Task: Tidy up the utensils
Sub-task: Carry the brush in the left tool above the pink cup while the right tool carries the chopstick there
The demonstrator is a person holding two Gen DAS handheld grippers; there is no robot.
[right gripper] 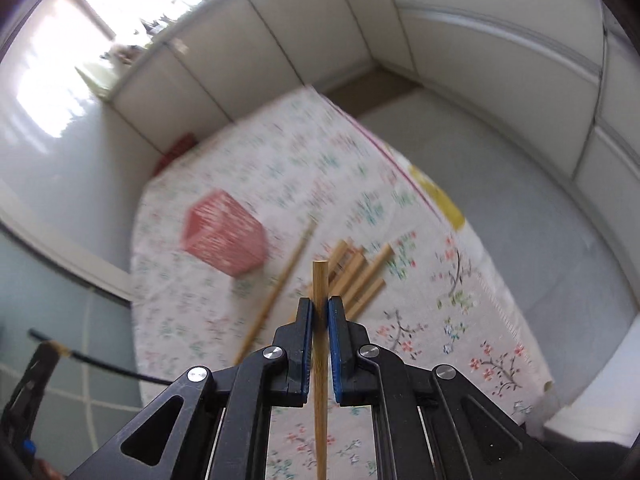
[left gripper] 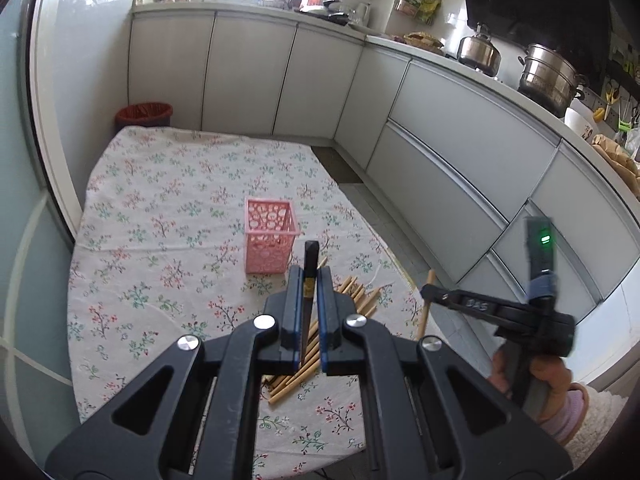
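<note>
My left gripper point(left gripper: 310, 276) is shut on a black chopstick point(left gripper: 311, 258) and holds it above the table, its thick end pointing toward the pink basket point(left gripper: 270, 240). My right gripper point(right gripper: 319, 307) is shut on a bamboo chopstick point(right gripper: 320, 280) and holds it above the pile of bamboo chopsticks point(right gripper: 358, 274). The pile also shows in the left wrist view point(left gripper: 356, 296), partly hidden under my left gripper. The pink basket point(right gripper: 224, 232) stands upright to the left of the pile. One bamboo chopstick point(right gripper: 280, 288) lies apart, left of the pile. The right wrist view is blurred.
A floral tablecloth point(left gripper: 168, 216) covers the table. A red bin point(left gripper: 144, 114) stands on the floor beyond the far end. White cabinets point(left gripper: 460, 128) run along the back and right. Tiled floor point(left gripper: 384, 216) lies right of the table.
</note>
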